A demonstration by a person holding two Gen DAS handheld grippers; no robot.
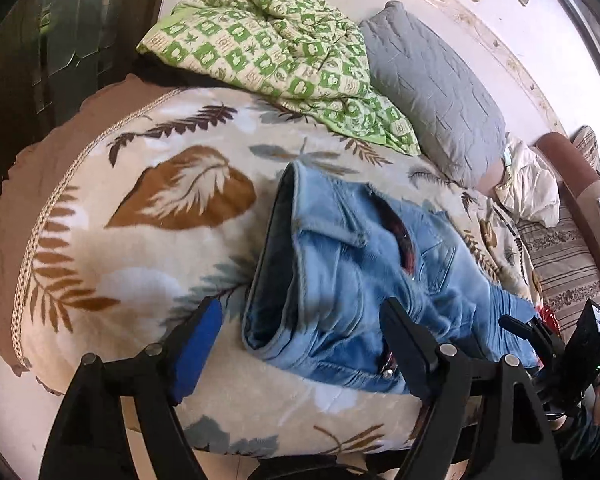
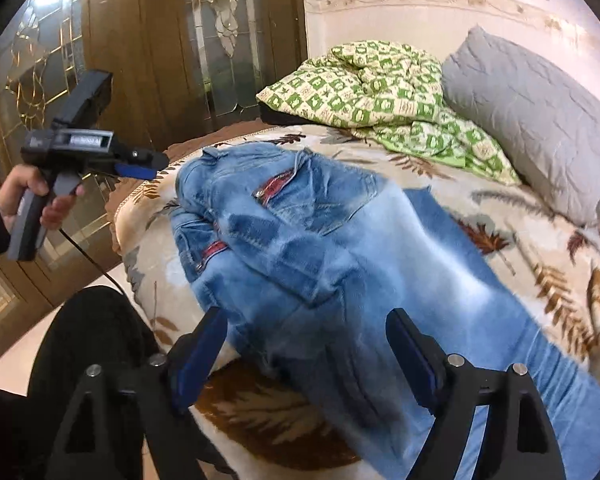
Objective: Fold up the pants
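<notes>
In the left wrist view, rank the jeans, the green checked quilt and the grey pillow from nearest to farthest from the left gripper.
From the left gripper, jaws open:
1. Jeans: right at the fingertips, centre of the leaf-print blanket.
2. Green checked quilt: bunched at the far end, upper centre.
3. Grey pillow: to the quilt's right against the wall; close to the quilt's distance, so these two are nearly tied.

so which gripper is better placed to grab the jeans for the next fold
Right. The right gripper is open directly over the jeans, denim between its fingers. The left gripper is held up off the bed's edge.
</notes>
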